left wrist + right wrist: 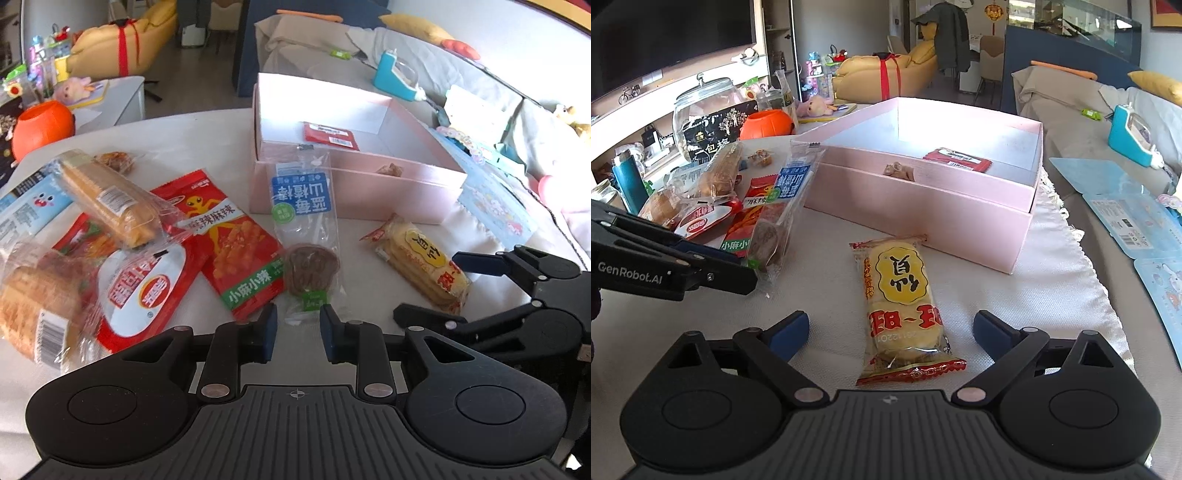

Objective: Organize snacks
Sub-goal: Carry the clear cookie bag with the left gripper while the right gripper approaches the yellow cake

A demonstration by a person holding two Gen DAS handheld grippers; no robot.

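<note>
A clear lollipop packet (304, 221) with a blue label lies lengthwise in front of the pink box (354, 195). My left gripper (298, 323) has its blue pads drawn in against the packet's near end. The left gripper (748, 275) also shows side-on at that packet (775, 221) in the right wrist view. A yellow rice cracker packet (905, 306) lies on the white cloth. My right gripper (890, 332) stands open, one finger on each side of it and neither touching. The pink box (923, 206) holds a red packet (956, 158) and a small brown snack (899, 170).
A pile of bread packets (110, 199) and red spicy snack bags (236, 240) lies left of the lollipop packet. An orange pumpkin pot (40, 125) and a glass jar (705, 114) stand further left. Blue printed cards (1126, 218) lie on the right, beside a sofa.
</note>
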